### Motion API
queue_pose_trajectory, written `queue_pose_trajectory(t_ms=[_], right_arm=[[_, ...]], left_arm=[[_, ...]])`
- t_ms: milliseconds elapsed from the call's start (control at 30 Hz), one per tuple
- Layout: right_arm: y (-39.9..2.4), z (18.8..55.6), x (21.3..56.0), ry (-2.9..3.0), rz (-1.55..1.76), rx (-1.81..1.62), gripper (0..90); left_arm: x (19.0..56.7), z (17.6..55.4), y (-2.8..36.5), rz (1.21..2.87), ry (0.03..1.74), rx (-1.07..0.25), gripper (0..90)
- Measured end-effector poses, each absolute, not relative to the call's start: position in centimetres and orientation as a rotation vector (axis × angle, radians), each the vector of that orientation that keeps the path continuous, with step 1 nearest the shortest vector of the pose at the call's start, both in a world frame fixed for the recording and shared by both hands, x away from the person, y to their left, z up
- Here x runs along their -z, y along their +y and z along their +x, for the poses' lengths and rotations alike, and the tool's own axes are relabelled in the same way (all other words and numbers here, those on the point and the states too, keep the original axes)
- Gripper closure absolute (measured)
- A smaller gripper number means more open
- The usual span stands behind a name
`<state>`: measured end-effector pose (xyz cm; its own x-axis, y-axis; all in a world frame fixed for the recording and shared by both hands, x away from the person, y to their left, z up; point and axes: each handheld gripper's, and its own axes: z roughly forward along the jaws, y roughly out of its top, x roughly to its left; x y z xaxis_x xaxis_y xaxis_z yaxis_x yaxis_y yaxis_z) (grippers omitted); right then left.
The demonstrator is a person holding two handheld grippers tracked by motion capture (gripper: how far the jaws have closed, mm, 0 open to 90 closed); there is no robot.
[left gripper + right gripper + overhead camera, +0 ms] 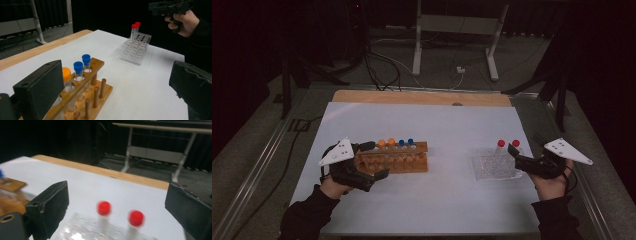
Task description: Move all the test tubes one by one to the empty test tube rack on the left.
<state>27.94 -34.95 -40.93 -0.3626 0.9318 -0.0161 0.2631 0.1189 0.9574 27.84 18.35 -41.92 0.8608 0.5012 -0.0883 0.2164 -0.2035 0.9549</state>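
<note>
Wooden rack (pixel 398 161) with orange- and blue-capped tubes sits on the white tabletop (pixel 432 200) from above, the left gripper (pixel 373 159) gaping around its end; the right gripper (pixel 513 152) hovers wide by the clear rack (pixel 495 167). Left gripper view: jaws apart, empty. Right gripper view: blurred red-capped tubes (pixel 104 208) stand between spread, empty jaws.

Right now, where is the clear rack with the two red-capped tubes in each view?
High view: the clear rack sits right of centre, just ahead of the right gripper.
Left gripper view: upper middle, far across the white table.
Right gripper view: bottom centre, between the open jaws, blurred.
Shared landmark: the red-capped tubes standing in it.
</note>
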Motion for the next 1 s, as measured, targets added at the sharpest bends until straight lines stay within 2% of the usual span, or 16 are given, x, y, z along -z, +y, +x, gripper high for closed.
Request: queue_pose_trajectory(t_ms=[200,333,500,1000], right_arm=[[-36.2,28.8,42.7,1.73,1.248,-1.214,6.6],[-36.4,29.2,43.8,1.738,1.287,-1.179,15.1],[-36.6,29.7,44.8,1.758,1.333,-1.153,16.9],[-36.1,31.0,46.8,1.845,1.395,-1.076,54.3]], left_arm=[[42.0,27.8,18.2,1.801,0.54,-0.295,0.5],[42.1,27.9,18.2,1.805,0.538,-0.288,0.5],[42.3,27.9,18.1,1.808,0.538,-0.28,0.5],[42.4,28.0,18.0,1.814,0.536,-0.272,0.5]])
